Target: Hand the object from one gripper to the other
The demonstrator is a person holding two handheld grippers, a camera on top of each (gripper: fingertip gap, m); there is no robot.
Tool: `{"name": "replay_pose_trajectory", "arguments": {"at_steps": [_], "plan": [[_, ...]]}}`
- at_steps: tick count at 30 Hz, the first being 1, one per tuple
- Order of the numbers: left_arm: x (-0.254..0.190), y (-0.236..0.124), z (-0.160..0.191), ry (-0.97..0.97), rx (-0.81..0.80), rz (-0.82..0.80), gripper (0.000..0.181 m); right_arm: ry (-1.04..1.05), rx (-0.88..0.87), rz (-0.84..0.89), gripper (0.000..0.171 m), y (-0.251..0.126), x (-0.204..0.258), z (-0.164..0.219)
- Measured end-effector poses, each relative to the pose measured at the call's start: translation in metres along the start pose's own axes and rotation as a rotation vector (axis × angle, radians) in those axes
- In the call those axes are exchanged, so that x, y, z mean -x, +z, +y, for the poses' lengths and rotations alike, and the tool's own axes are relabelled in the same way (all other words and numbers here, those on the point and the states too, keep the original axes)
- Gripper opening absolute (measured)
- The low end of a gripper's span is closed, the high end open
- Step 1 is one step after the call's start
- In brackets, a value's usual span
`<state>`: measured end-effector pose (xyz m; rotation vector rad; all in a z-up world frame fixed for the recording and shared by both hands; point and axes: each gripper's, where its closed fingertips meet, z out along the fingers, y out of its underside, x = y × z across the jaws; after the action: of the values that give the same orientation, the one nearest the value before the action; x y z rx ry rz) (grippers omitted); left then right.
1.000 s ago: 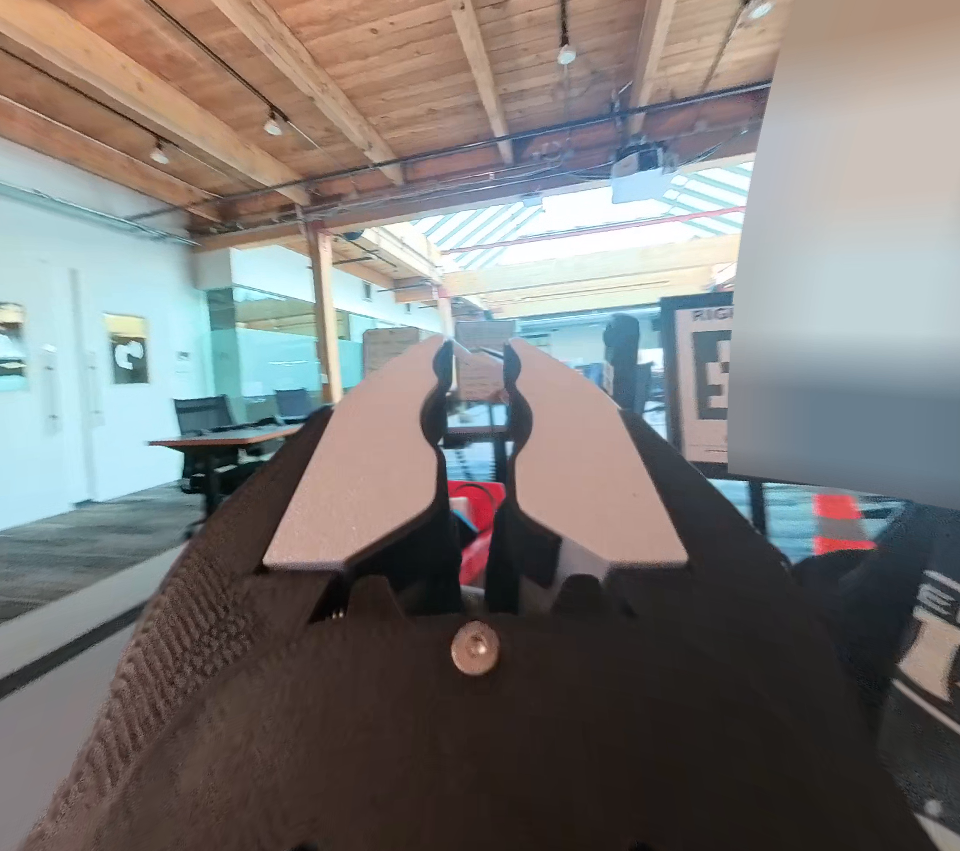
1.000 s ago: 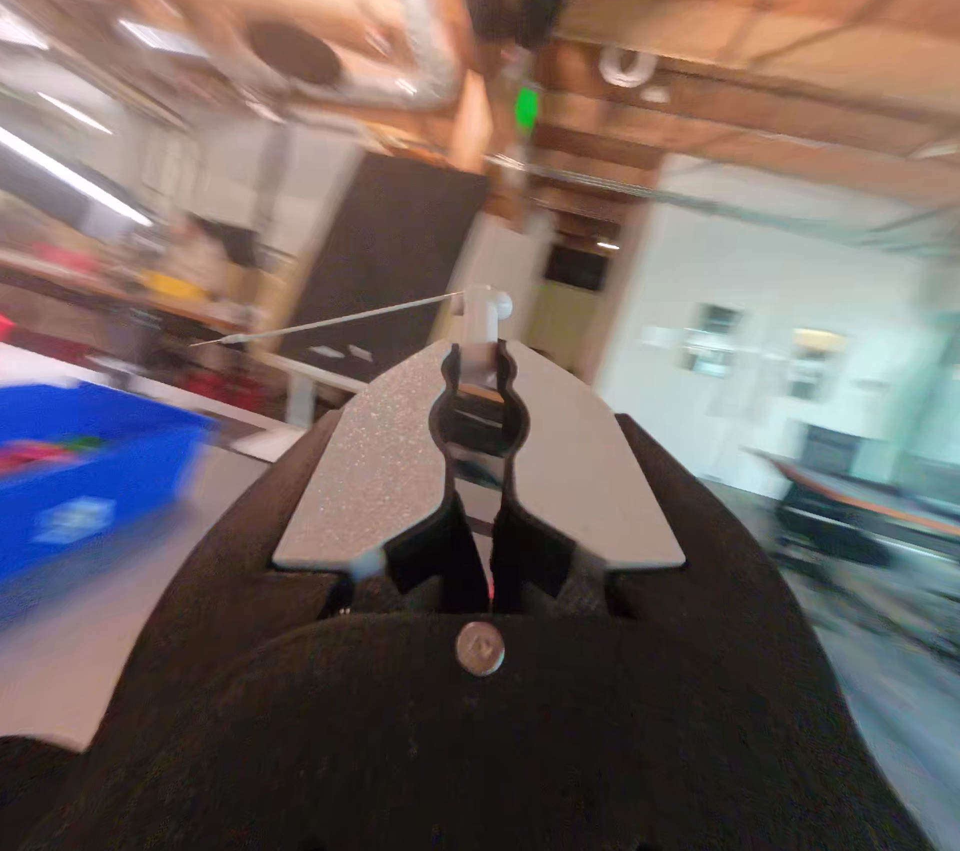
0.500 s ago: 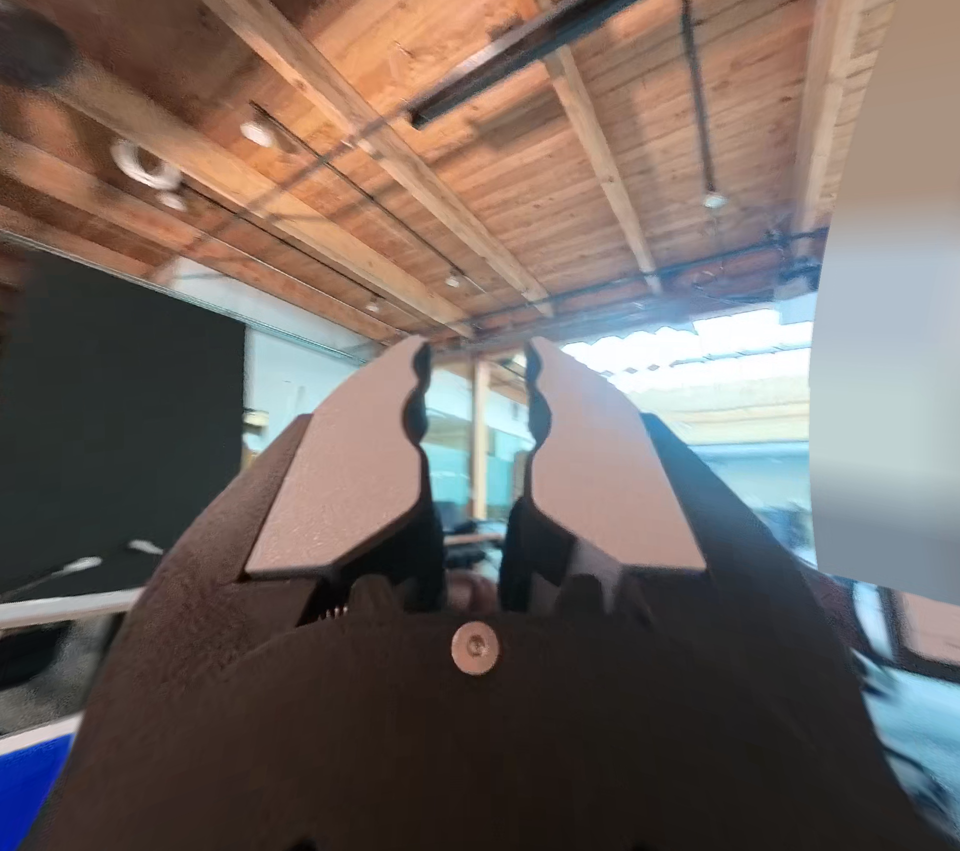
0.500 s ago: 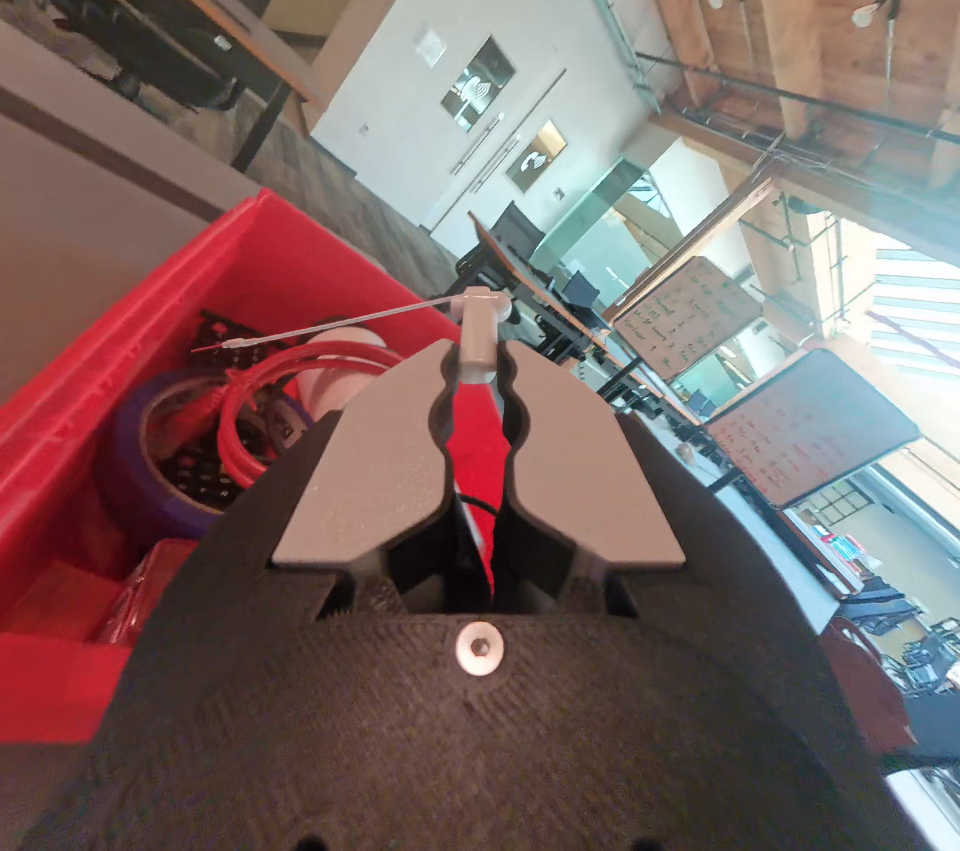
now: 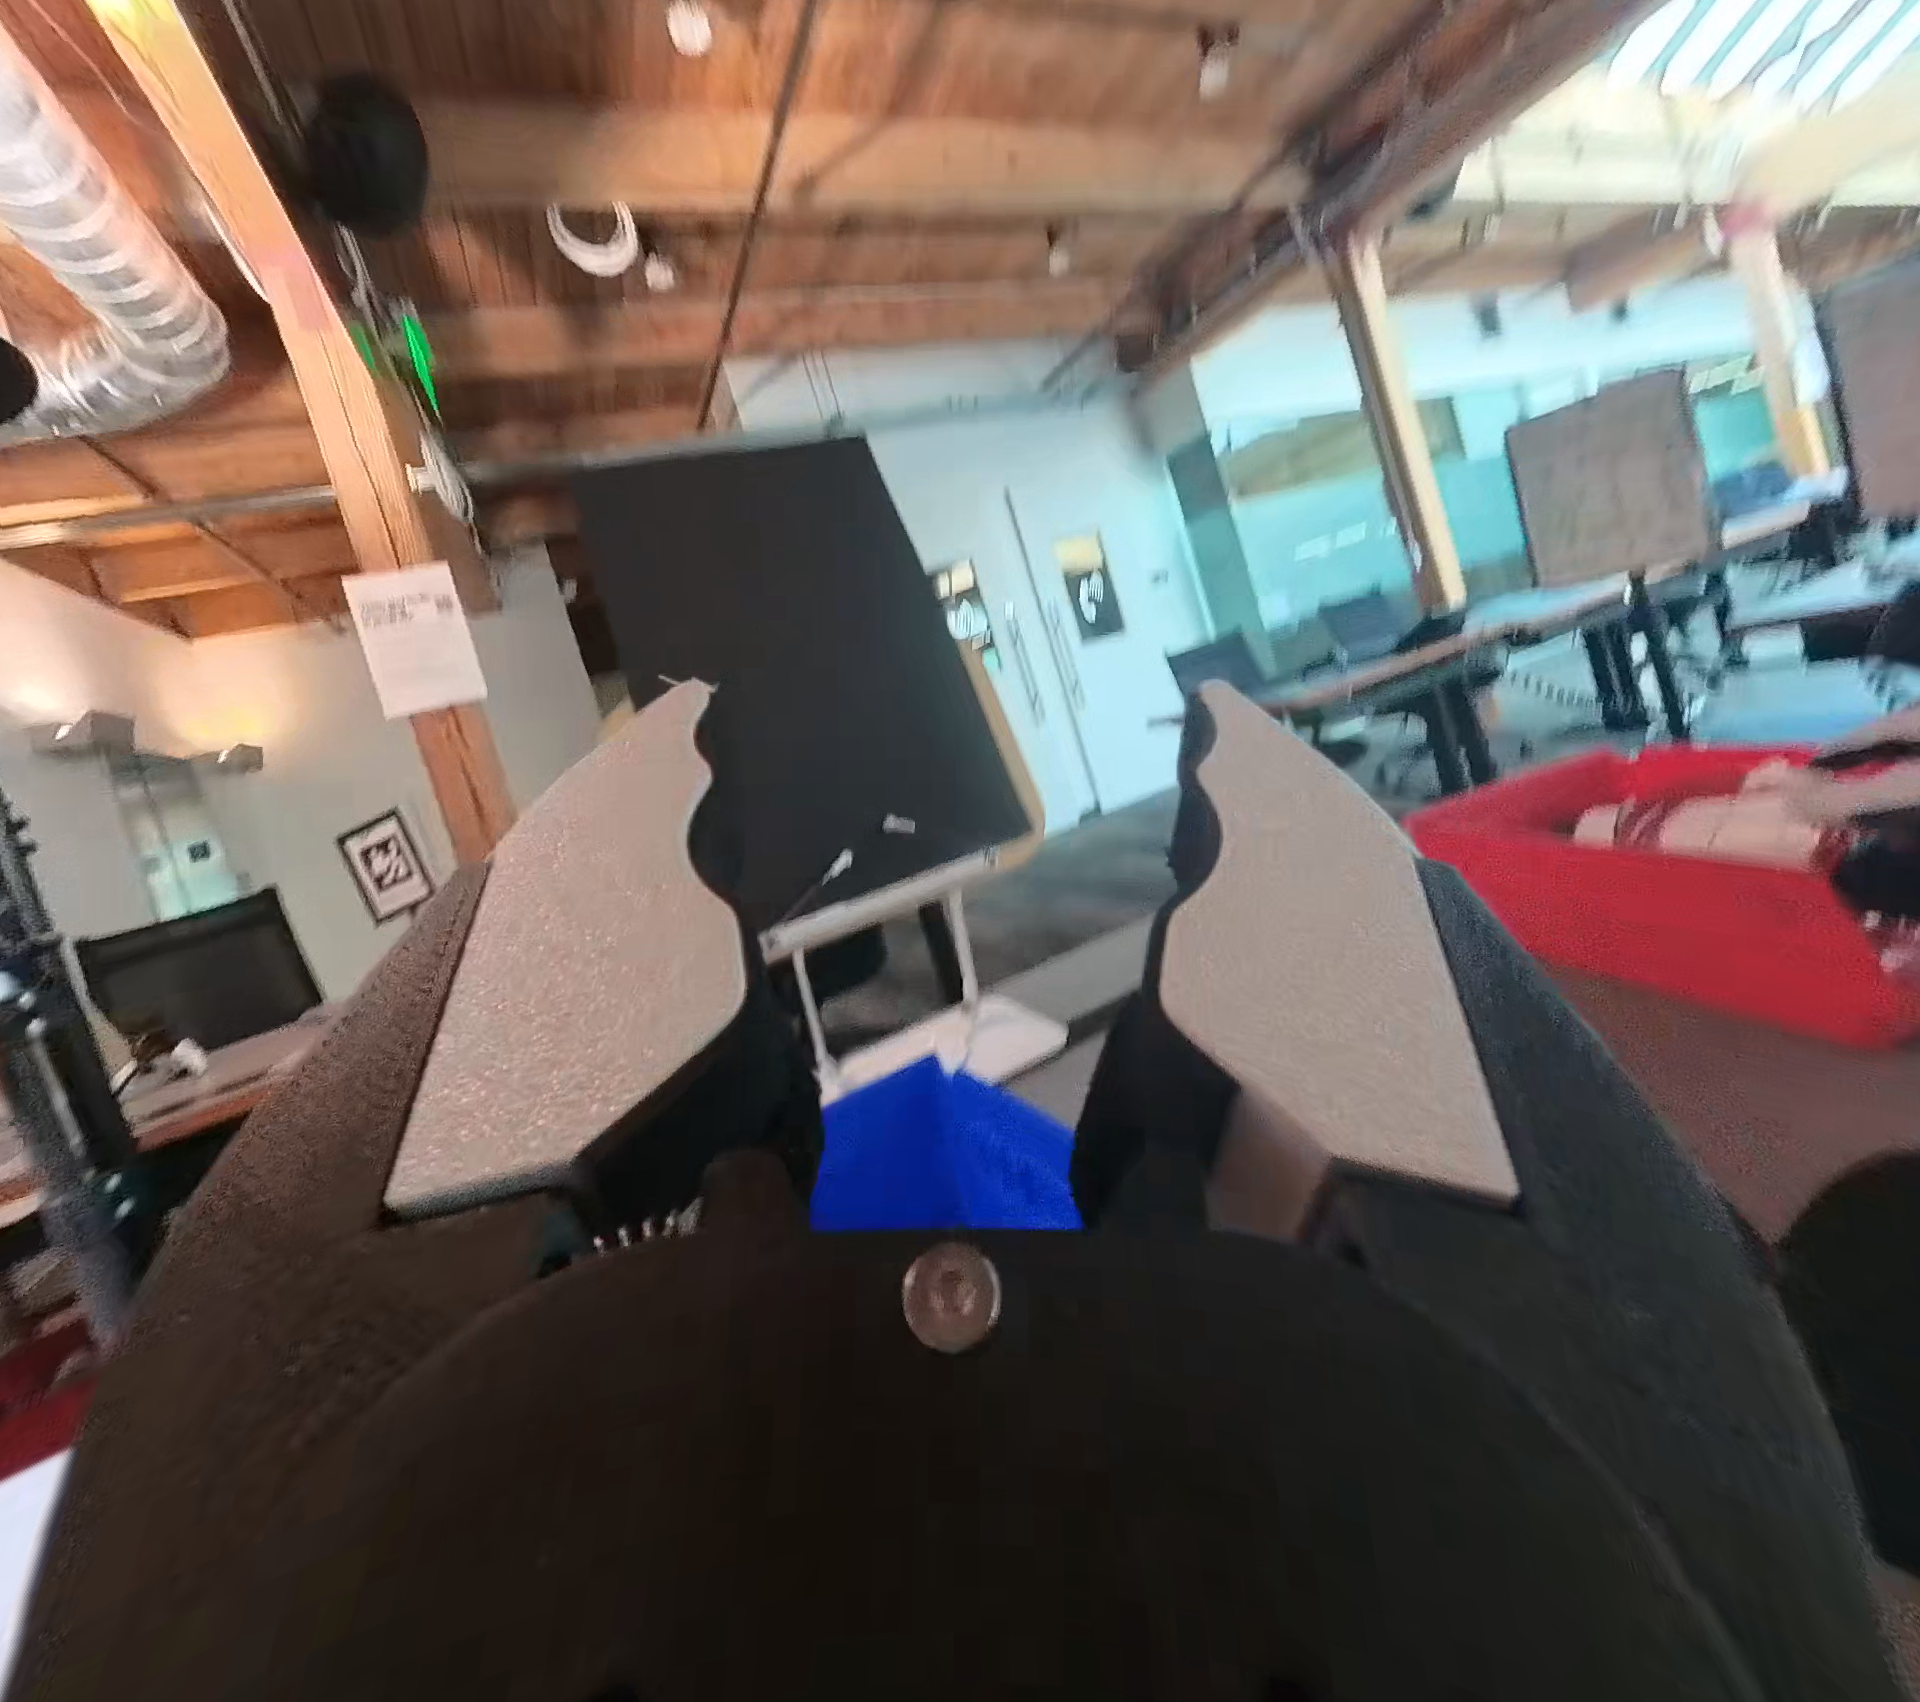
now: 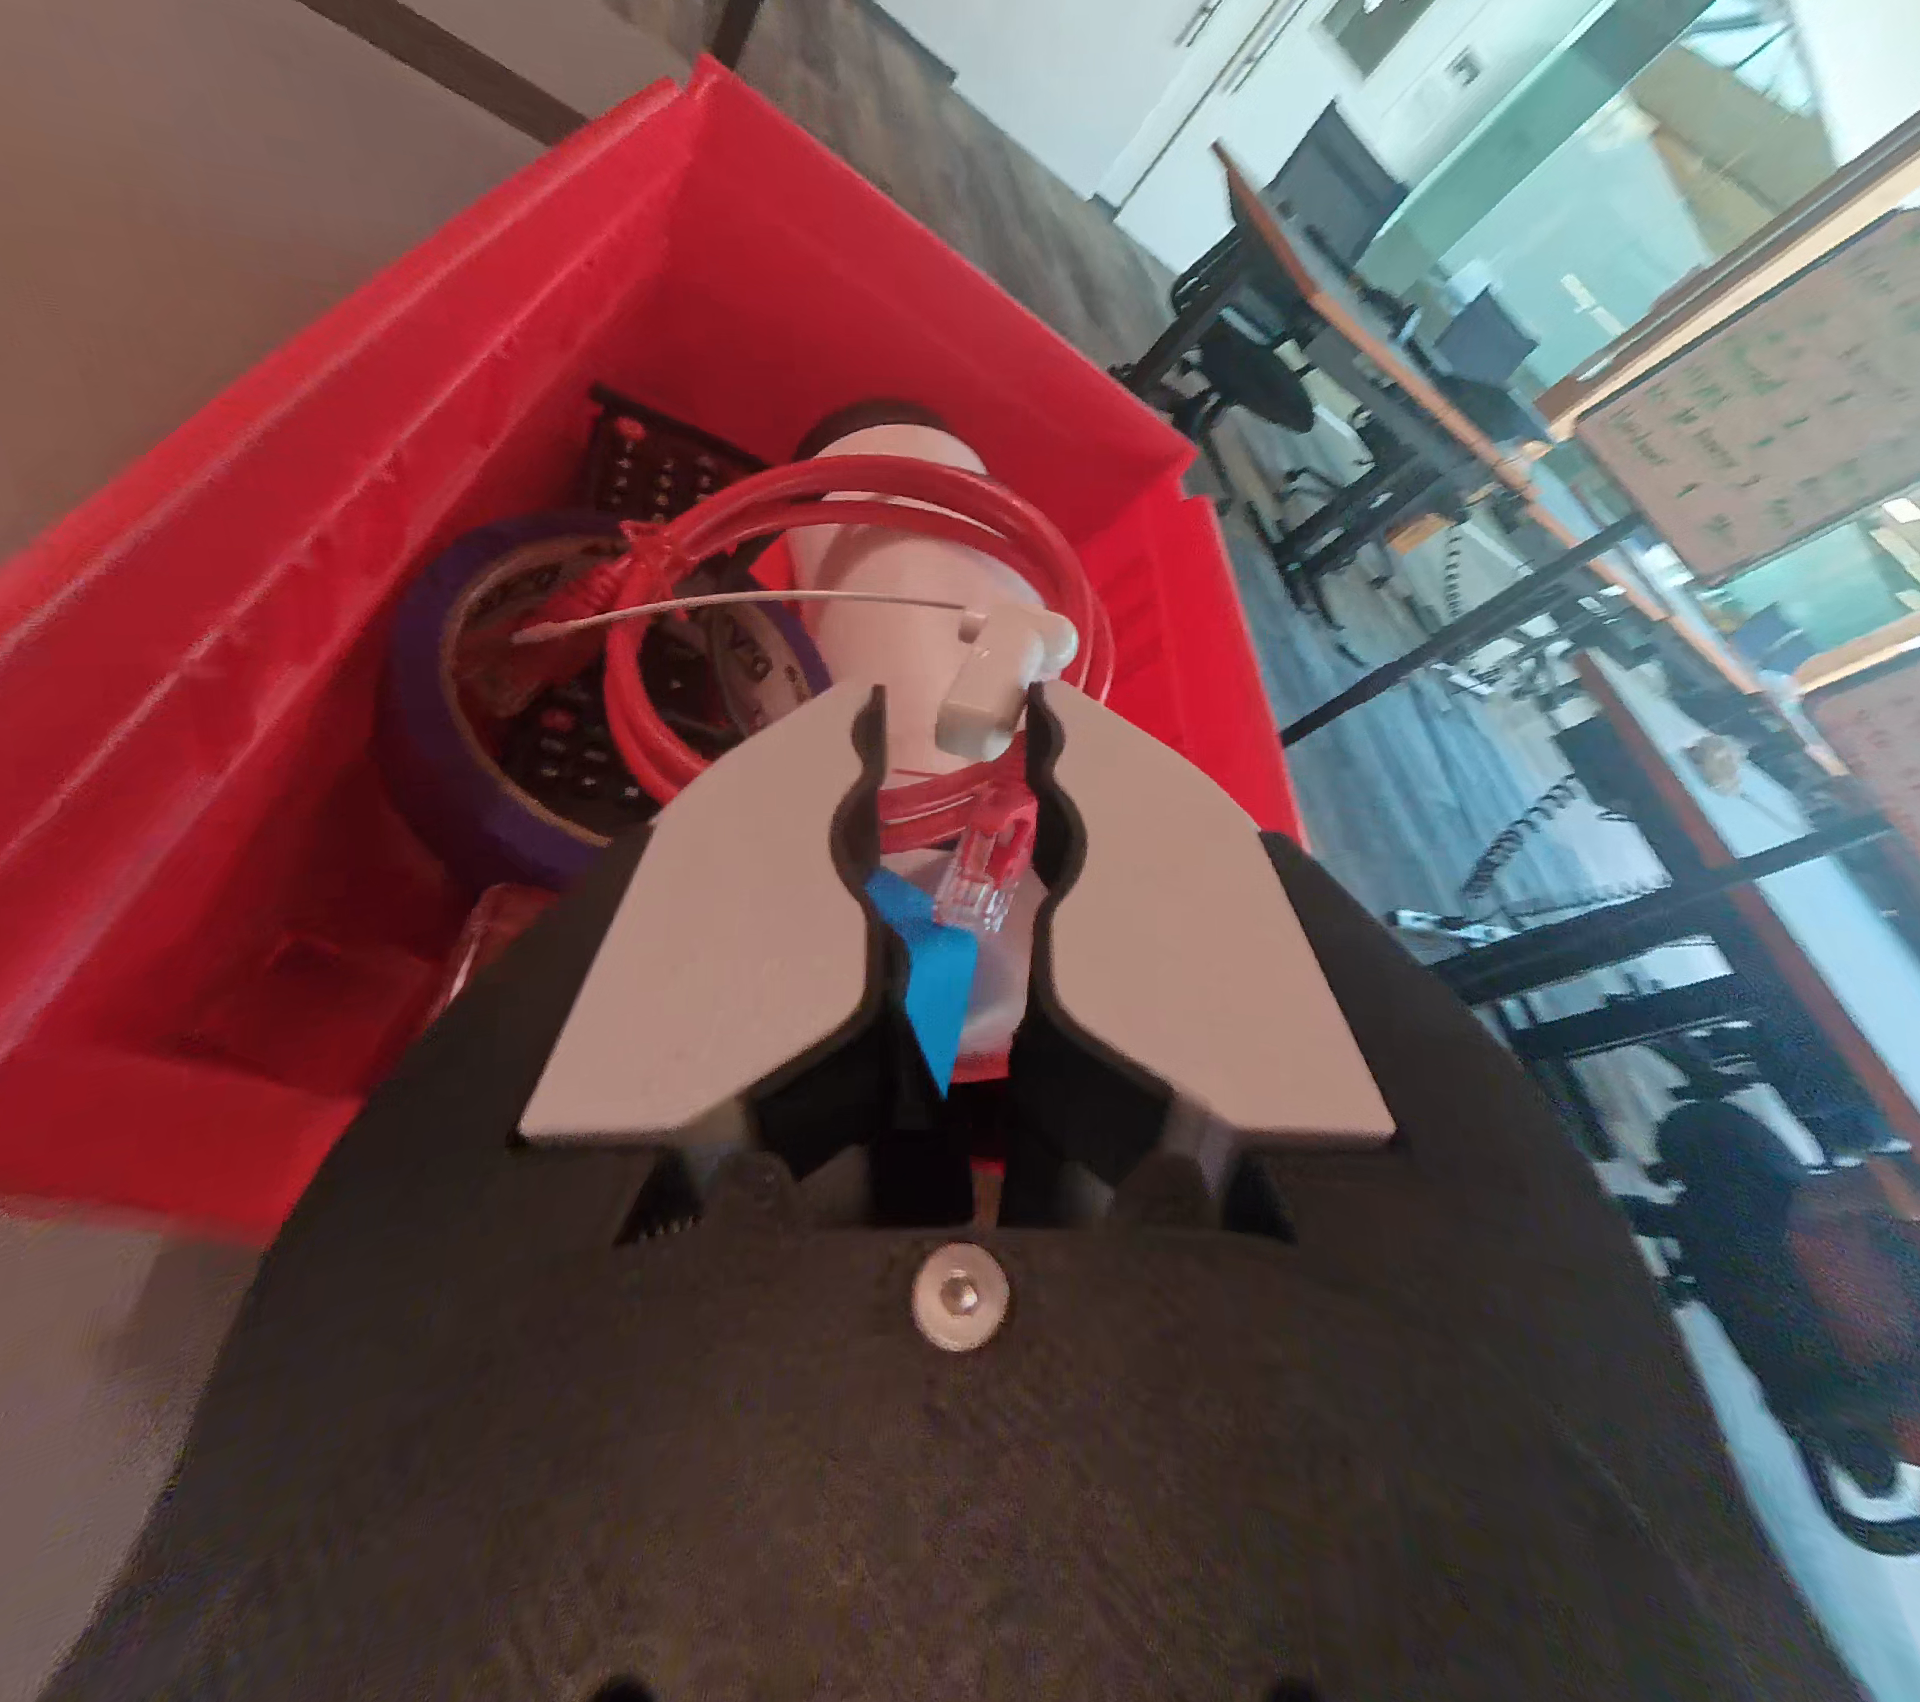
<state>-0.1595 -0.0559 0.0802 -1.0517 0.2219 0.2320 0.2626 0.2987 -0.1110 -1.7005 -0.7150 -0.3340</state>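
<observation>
The object is a small white plastic piece (image 6: pixel 1000 665) with a thin tail pointing left. It sits tilted at the tips of my right gripper (image 6: pixel 956 696), leaning by the right fingertip. The jaws stand wider than the piece and do not pinch it. It hangs over the red bin (image 6: pixel 312 426). My left gripper (image 5: pixel 951 696) is wide open and empty, raised and pointing into the room. The red bin also shows at the right of the left wrist view (image 5: pixel 1621 904).
The red bin holds a purple tape roll (image 6: pixel 436 717), a coiled red cable (image 6: pixel 862 499), a white cylinder (image 6: pixel 894 540) and a black perforated part (image 6: pixel 655 457). A blue bin (image 5: pixel 935 1153) lies below the left gripper. Desks and chairs stand beyond. One gripper's finger ends stand about 60 cm off the other's.
The right gripper's jaws have parted and the white piece has tilted at the tips above the red bin. The left gripper has opened wide and swung down from the ceiling toward the room.
</observation>
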Motion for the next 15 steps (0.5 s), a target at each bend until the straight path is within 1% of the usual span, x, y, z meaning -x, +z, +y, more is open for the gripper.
{"name": "replay_pose_trajectory", "arguments": {"at_steps": [1, 2, 5, 8, 11, 13, 15], "plan": [[0.0, 0.002, 0.009, 0.012, 0.049, 0.0, 0.082, 0.024, 0.006, -0.029, 0.034, -0.001, 0.002, 0.0], [0.001, 0.003, 0.017, 0.017, 0.096, -0.005, 0.084, 0.047, 0.013, -0.053, 0.047, -0.002, 0.004, 0.0], [0.003, 0.006, 0.04, 0.026, 0.22, -0.022, 0.093, 0.108, 0.014, -0.084, 0.067, -0.007, 0.002, -0.002], [0.001, 0.007, 0.06, 0.044, 0.321, -0.005, 0.095, 0.18, -0.055, -0.062, 0.081, -0.014, -0.008, -0.014], [-0.008, 0.008, 0.083, 0.029, 0.411, 0.052, 0.095, 0.276, -0.184, -0.058, 0.094, -0.026, -0.018, -0.036], [-0.016, 0.007, 0.107, 0.012, 0.504, 0.107, 0.094, 0.362, -0.317, -0.116, 0.101, -0.039, -0.019, -0.057], [-0.02, 0.003, 0.137, 0.005, 0.627, 0.143, 0.094, 0.439, -0.408, -0.172, 0.105, -0.053, -0.021, -0.073]]}}
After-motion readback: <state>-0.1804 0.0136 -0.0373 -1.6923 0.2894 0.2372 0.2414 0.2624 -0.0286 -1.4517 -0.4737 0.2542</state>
